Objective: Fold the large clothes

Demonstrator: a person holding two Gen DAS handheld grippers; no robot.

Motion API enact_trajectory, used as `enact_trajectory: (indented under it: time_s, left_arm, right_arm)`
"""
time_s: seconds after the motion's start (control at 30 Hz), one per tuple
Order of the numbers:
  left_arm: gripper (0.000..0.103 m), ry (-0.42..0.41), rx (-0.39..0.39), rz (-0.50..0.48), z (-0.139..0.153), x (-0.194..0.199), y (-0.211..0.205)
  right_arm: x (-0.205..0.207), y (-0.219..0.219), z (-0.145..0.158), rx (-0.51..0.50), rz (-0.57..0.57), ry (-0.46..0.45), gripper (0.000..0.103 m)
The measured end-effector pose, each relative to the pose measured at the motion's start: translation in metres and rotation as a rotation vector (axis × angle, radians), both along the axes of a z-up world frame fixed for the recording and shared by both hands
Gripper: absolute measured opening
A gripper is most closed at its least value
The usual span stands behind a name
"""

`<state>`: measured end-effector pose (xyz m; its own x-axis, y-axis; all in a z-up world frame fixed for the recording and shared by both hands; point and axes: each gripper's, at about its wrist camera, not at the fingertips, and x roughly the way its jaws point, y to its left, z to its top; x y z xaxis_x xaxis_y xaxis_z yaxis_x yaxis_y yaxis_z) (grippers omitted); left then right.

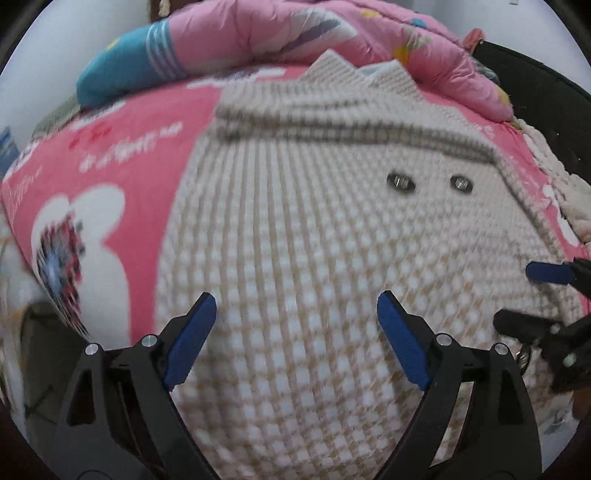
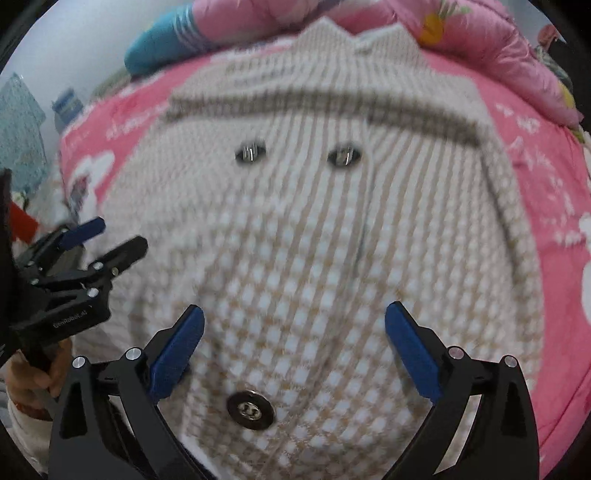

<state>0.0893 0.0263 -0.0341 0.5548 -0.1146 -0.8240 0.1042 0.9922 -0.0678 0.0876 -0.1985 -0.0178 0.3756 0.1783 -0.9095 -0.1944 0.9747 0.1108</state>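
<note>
A beige and white checked knit jacket [image 1: 295,206] [image 2: 295,229] lies flat on a pink printed bed sheet [image 1: 122,158] [image 2: 543,192], collar at the far end. It has metal snap buttons [image 1: 400,181] [image 2: 251,409]. My left gripper [image 1: 295,332] hovers over the jacket, open, nothing between its blue pads. My right gripper [image 2: 295,341] also stands open above the jacket, empty. Each gripper shows in the other's view: the right gripper [image 1: 535,299] at the right edge, the left gripper [image 2: 107,236] at the left edge, held by a hand [image 2: 33,380].
A pink quilt [image 1: 332,33] [image 2: 480,40] and a teal striped cloth [image 1: 125,62] [image 2: 162,44] are piled along the far side of the bed. A fluffy white fabric [image 1: 561,184] lies at the bed's right edge. Blue boxes [image 2: 18,122] stand beyond the left side.
</note>
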Motion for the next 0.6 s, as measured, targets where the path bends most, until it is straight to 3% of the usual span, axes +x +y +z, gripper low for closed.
enact_trajectory:
  time_s: [0.13,0.6]
  left_arm:
    - [0.09,-0.036,0.029,0.017,-0.009,-0.008,-0.002]
    - [0.095,-0.021,0.001,0.023,-0.013,-0.007,0.003]
  right_arm:
    - [-0.007,0.005,-0.009,-0.046,-0.006,-0.019,0.097]
    - [-0.027,-0.01,-0.011,0.011,-0.065,-0.055,0.097]
